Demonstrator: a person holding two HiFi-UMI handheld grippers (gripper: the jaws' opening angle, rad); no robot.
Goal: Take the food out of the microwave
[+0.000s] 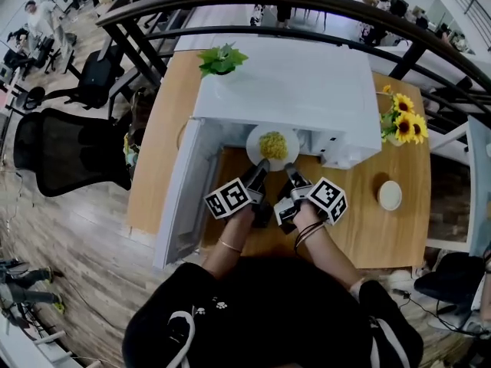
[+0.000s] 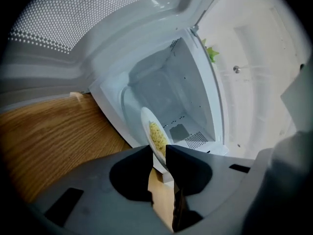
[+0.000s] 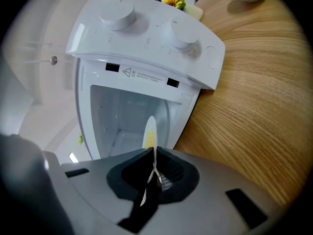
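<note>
- The left gripper (image 2: 159, 153) is clamped on the near rim of the white plate (image 2: 152, 131). The rim sits edge-on between its jaws, and the yellow food (image 2: 156, 136) lies just beyond the tips.
- The right gripper (image 3: 152, 153) is pinched onto the same plate, jaws closed on the thin rim. It sits just beside the left gripper's hold, so both grips crowd the near edge.
- The plate reaches forward from both sets of jaws. In the head view it lies at the mouth of the microwave (image 1: 299, 83), partly under the cavity roof. As far as can be seen, it is apart from the side walls.
- The step in hand, as I judge it, is drawing the plate straight back toward the person, out of the cavity and over the wooden table (image 1: 368, 228).
- To do it well, both grippers should travel together at one height. All the weight hangs ahead of the jaws, so the far edge will tend to dip. The pinch needs to be firm and the wrists level.
- The open door (image 1: 180, 198) stands out to the left of the left gripper. Pulling straight back rather than sideways should stay off it.
- Table surface shows beneath and behind the grippers, a fair landing spot. The small white bowl (image 1: 390, 195) and the sunflowers (image 1: 405, 125) sit well off to the right of the right gripper, out of the path.
</note>
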